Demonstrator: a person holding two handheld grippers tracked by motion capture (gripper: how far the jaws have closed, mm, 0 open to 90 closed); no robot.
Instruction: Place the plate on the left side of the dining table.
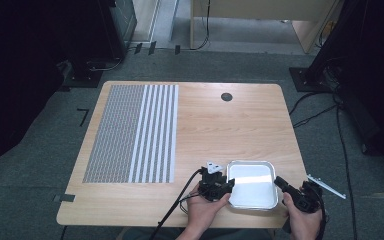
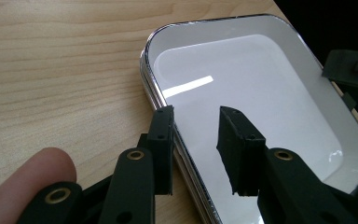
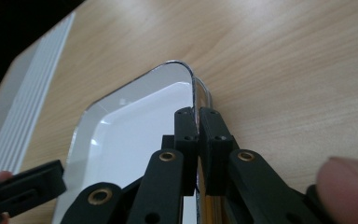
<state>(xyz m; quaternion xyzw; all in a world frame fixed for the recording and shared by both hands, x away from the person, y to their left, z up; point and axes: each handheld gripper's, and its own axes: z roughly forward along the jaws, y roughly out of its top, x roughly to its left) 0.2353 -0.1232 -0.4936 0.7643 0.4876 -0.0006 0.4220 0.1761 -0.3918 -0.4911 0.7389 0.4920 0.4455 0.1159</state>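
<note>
One tray on the tabletop, near the front edge, toward the right corner. Shallow, white inside w/ shiny metal rim, rounded corners. Nothing in it, just a light streak reflecting off the base.

Right claw is pressed together on the tray's right rim, one jaw inside, one outside, pinching the wall. In the high view that right claw sits at the tray's right edge, hand behind it near the tabletop's front right corner.

Left claw is spread: one jaw outside the tray's left rim, the other over the white base, rim between them, not clamped. High view: left claw at the tray's left side, cable trailing off the front edge.

Room: wide bare wood beyond the tray, up to a dark round grommet near the far edge. Patterned mat covers the left part, well apart from the tray. Little space between tray and front edge.

Count: 1 tray, 2 claws, 1 mat, 1 grommet.
</note>
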